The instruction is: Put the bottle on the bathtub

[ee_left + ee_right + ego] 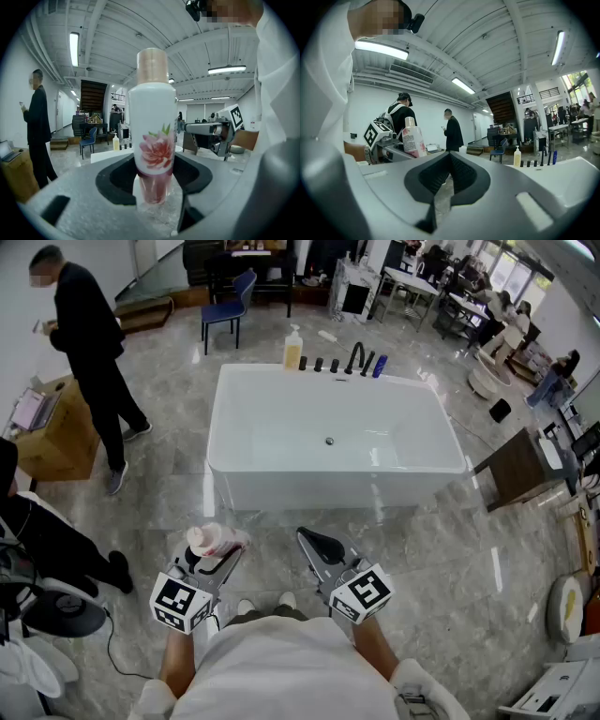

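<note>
A white bottle (152,131) with a pink flower print and a beige cap stands upright between the jaws of my left gripper (154,187), which is shut on its lower part. In the head view the bottle (214,542) sits at the tip of the left gripper (208,557), low and left of centre. The right gripper (319,547) is beside it, shut with nothing held; its jaws meet in the right gripper view (447,180), where the bottle (412,138) shows to the left. The white bathtub (330,488) stands ahead across the marble floor.
On the tub's far rim stand a yellow pump bottle (293,350), black tap fittings (354,359) and a blue bottle (379,367). A person in black (89,352) stands at left by a wooden box (56,432). A blue chair (228,306) is behind the tub, a dark side table (516,465) at right.
</note>
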A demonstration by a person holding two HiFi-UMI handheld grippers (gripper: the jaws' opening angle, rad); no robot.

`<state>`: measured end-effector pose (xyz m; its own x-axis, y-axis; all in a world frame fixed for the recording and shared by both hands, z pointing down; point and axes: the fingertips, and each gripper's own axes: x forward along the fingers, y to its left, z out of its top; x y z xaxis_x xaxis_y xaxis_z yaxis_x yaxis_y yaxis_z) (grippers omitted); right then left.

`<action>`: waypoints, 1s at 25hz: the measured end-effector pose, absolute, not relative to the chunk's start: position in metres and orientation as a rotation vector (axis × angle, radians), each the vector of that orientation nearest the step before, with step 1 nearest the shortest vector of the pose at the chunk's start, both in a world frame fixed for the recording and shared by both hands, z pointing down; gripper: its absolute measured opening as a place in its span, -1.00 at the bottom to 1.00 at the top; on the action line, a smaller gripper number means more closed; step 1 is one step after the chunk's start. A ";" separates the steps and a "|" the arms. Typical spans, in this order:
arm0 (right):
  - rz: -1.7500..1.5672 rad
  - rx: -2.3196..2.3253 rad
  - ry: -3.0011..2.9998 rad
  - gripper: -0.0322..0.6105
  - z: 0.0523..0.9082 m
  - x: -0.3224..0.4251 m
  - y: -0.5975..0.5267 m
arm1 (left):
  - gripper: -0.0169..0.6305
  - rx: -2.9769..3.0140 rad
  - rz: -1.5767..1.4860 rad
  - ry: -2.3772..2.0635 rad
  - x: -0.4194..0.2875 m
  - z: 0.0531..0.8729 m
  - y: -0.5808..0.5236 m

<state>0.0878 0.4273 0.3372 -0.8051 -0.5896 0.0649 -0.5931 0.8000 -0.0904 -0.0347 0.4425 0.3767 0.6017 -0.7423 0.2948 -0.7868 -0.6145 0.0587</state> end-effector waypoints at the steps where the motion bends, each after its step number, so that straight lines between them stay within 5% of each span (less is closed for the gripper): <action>1: 0.156 0.976 -2.948 -0.89 0.337 0.086 0.426 | -0.24 2.656 0.362 -1.267 -0.035 0.377 0.438; 25: 0.157 1.007 -2.945 -0.89 0.350 0.072 0.412 | -0.24 2.651 0.367 -1.248 -0.048 0.390 0.418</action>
